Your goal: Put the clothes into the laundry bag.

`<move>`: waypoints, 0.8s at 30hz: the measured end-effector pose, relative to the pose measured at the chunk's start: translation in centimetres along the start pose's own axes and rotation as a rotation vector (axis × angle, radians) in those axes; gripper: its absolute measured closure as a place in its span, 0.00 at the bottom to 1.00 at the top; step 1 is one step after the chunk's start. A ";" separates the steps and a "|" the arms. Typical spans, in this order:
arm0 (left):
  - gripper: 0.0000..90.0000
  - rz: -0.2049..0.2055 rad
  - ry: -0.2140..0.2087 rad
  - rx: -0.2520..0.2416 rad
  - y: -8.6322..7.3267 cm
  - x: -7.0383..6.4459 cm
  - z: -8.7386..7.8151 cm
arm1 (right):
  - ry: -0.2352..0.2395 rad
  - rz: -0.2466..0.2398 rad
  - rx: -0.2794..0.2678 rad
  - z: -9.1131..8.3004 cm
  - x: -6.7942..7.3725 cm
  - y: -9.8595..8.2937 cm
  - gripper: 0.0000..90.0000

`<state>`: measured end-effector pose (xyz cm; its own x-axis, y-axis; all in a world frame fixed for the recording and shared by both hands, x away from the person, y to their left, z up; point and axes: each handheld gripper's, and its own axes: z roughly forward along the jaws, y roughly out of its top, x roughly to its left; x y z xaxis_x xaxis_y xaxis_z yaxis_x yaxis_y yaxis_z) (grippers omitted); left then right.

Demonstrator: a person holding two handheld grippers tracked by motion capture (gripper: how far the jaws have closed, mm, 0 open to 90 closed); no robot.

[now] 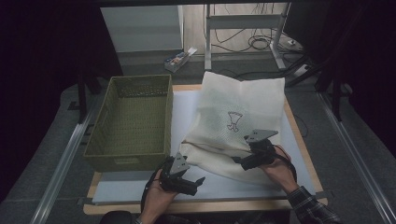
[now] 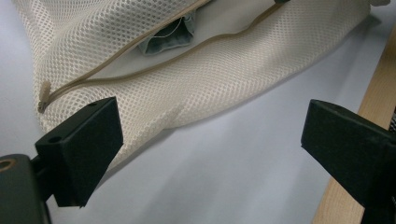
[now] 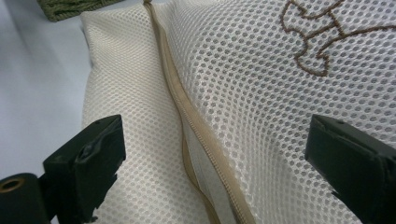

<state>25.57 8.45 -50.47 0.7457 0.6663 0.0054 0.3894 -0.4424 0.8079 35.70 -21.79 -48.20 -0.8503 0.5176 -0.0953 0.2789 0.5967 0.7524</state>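
Mesh laundry bag (image 1: 233,126) lies on the white mat (image 1: 187,112), zipper (image 3: 187,116) partly open (grey cloth (image 2: 168,39) inside). Right gripper (image 1: 254,156) hovers over the zipper, left gripper (image 1: 184,182) just beside the bag's corner, both spread wide, empty. Likely step: opening; next needs a grip on the zipper edge. Green basket (image 1: 130,121) sits left.

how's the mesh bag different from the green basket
The mesh bag is cream, soft and lies flat on the white mat; the green basket is woven, stiff and stands upright with open top. The mesh bag's zipper is partly open with cloth inside; the green basket looks empty. Both sit side by side.
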 end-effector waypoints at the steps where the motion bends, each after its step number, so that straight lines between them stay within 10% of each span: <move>1: 0.05 0.001 0.000 0.002 0.0 0.0 0.0 | 0.000 0.001 -0.004 -0.1 0.0 0.0 0.05; 24: 0.05 -0.029 0.016 0.011 -1.6 0.2 -1.9 | 0.014 0.061 -0.066 -2.8 0.1 -1.2 0.04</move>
<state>24.13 10.42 -50.64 0.7254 0.6883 -0.0085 0.4166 -0.4291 0.8014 34.08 -24.17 -47.25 -0.8390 0.5428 -0.0388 0.3008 0.5219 0.7982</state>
